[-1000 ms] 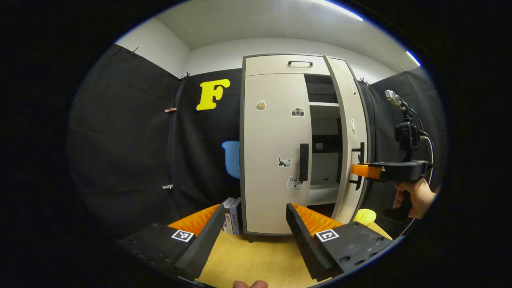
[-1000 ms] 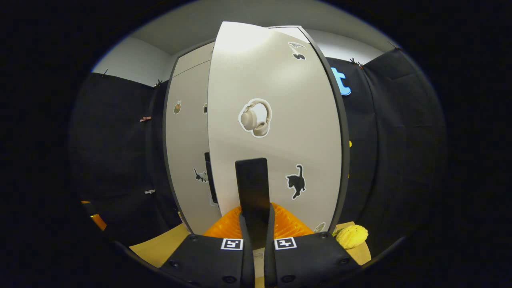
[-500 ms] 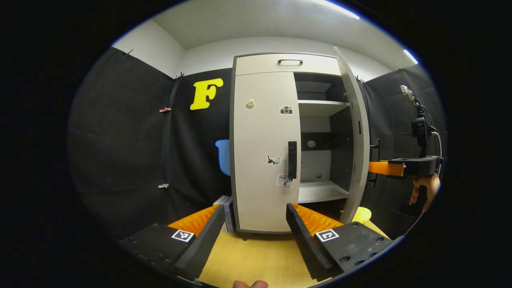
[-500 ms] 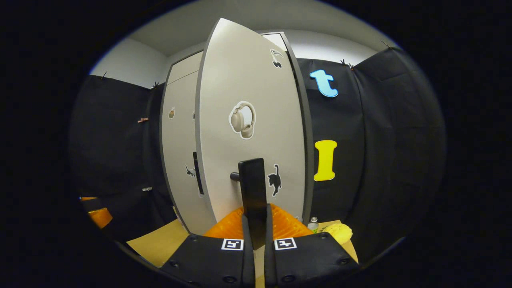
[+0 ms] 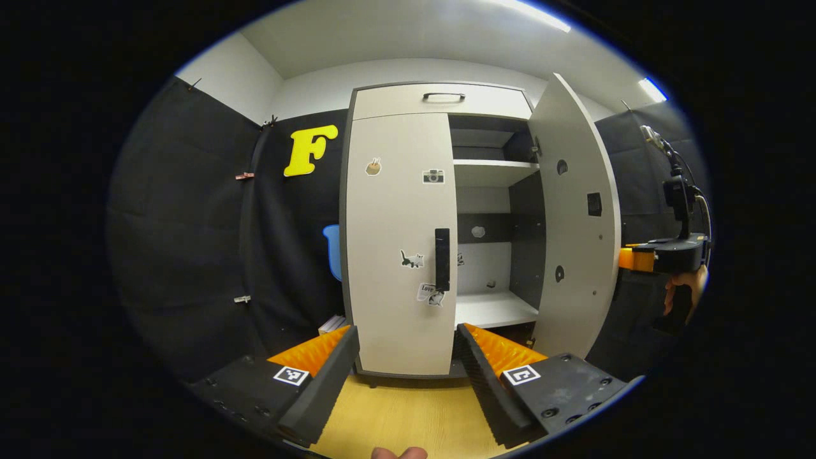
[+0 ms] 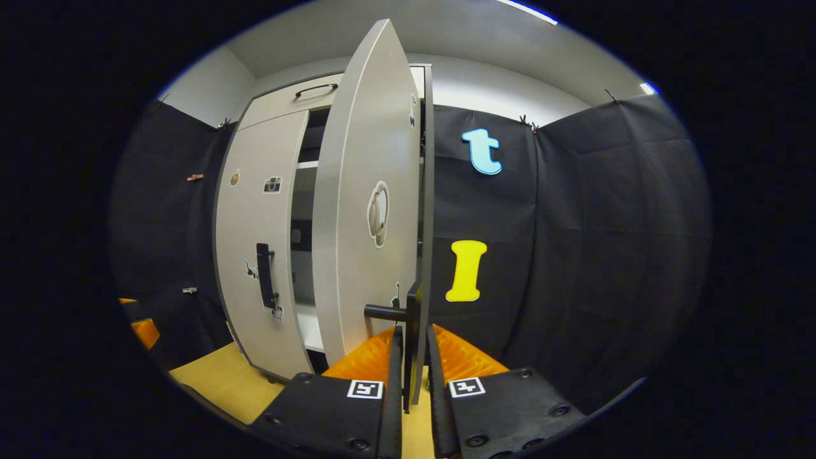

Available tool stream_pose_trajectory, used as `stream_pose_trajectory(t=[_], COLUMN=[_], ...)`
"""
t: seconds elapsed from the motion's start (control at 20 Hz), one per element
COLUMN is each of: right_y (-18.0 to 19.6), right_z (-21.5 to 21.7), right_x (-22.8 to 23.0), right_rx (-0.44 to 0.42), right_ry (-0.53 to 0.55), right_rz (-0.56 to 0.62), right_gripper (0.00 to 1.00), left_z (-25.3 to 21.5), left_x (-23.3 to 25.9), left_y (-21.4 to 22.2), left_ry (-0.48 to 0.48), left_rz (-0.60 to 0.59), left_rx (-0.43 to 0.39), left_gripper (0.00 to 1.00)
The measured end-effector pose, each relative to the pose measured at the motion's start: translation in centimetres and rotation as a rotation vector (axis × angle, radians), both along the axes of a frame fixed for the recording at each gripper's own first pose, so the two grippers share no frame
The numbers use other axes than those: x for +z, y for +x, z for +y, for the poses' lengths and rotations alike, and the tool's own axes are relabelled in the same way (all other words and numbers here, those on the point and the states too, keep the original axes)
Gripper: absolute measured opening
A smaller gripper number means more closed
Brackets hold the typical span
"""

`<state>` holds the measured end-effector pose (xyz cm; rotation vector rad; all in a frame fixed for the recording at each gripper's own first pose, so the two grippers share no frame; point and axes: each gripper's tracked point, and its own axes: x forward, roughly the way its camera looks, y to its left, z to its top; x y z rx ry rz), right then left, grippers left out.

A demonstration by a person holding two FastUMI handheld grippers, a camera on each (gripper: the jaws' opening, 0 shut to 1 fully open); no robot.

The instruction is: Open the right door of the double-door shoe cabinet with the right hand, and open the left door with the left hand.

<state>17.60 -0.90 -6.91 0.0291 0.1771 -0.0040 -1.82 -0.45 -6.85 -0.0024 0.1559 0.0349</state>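
One door done: right door [image 5: 577,217] has swung wide, right gripper [image 6: 413,370] fingers clamping its handle [image 6: 411,319] (left door [image 5: 398,242] stays closed, left gripper [image 5: 405,370] fingers spread).

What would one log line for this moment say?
right door: open | right gripper: shut on right door handle | left door: closed | left gripper: open, apart

Black cloth [image 6: 593,210] hangs on the booth's walls, held at the top edge by small clips. Above the cloth the wall [image 5: 408,73] is white, and 2 long ceiling lights [image 5: 532,13] shine. The floor [image 5: 408,417] is light wood.
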Motion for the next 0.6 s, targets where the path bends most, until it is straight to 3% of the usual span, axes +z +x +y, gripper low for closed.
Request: stream_pose_trajectory(t=[0.1,0.2,0.25,0.35,0.6], right_y=[-0.2,-0.9,-0.7,-1.1,-0.8], right_z=[-1.4,-1.2,-1.0,-1.3,-1.3], right_x=[-0.1,-0.4,-0.8,-1.0,0.0], right_rx=[-0.038,-0.020,-0.009,0.002,0.023], right_ry=[0.016,0.115,0.142,0.133,0.053], right_rz=[0.013,0.046,0.065,0.076,0.026], right_gripper=[0.22,0.22,0.29,0.43,0.42], left_z=[-1.1,-2.1,-2.6,-3.6,-5.1], left_x=[0.1,0.3,0.5,0.8,1.3], left_y=[0.6,1.0,1.2,1.4,1.7], left_ry=[-0.005,-0.005,-0.003,0.002,0.018], left_rz=[0.001,-0.002,-0.004,-0.010,-0.018], left_rx=[-0.020,-0.038,-0.046,-0.059,-0.073], left_gripper=[0.95,0.95,0.95,0.95,0.95])
